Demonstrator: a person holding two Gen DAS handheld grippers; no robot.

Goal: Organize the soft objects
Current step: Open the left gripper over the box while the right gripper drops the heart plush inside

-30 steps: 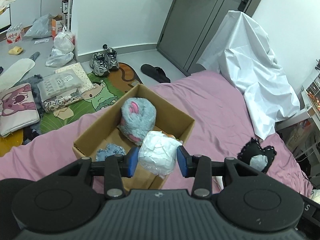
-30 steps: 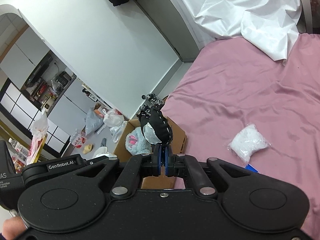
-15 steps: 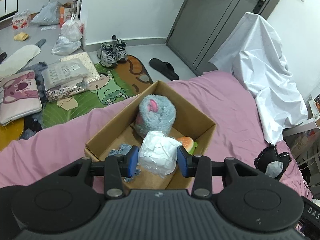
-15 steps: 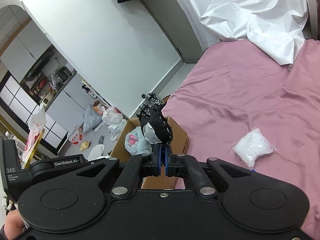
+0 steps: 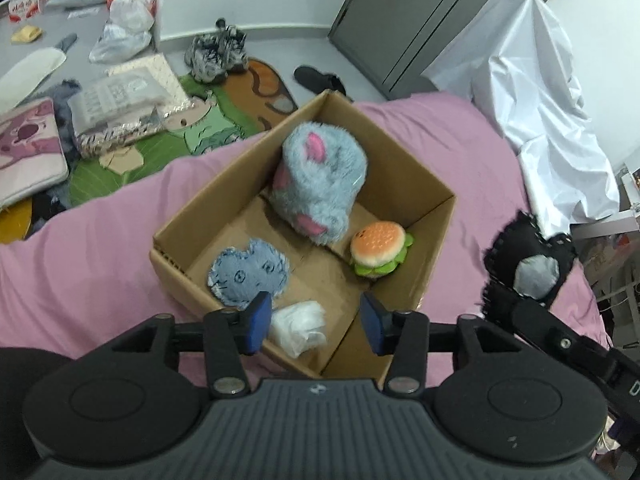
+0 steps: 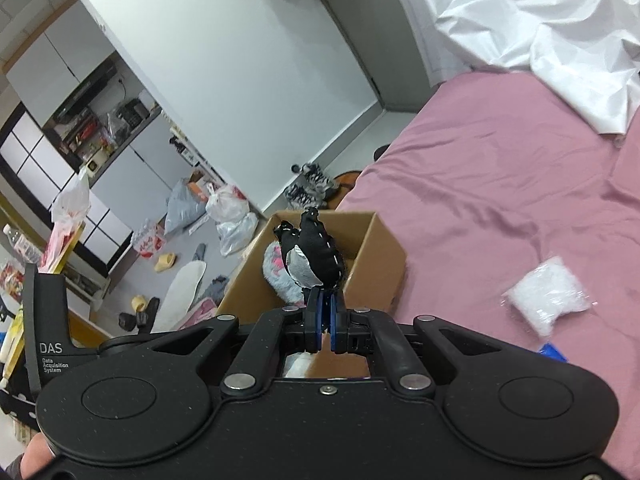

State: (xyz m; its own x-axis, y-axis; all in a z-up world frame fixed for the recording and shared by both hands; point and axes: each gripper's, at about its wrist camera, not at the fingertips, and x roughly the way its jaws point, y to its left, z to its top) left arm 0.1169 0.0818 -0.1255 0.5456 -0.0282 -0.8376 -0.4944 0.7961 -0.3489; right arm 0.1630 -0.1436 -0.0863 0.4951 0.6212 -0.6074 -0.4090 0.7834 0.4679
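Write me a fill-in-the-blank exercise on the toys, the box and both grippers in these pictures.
1. The plush hamburger toy lies inside the open ____ box.
2. The right gripper is shut on a ____ heart-shaped cushion with a grey patch.
3. The white plastic-wrapped bundle rests on the box floor between the opening jaws of the ____ gripper.

Missing words: cardboard; black; left

Bed: pink sheet [image 5: 460,152], rumpled
White cover [image 5: 536,92]: draped at the bed's far corner
Floor: sneakers [image 5: 216,54], black slipper [image 5: 320,78], green cartoon mat [image 5: 160,148], plastic bags [image 5: 124,24]
Door [image 5: 420,12]: grey, shut
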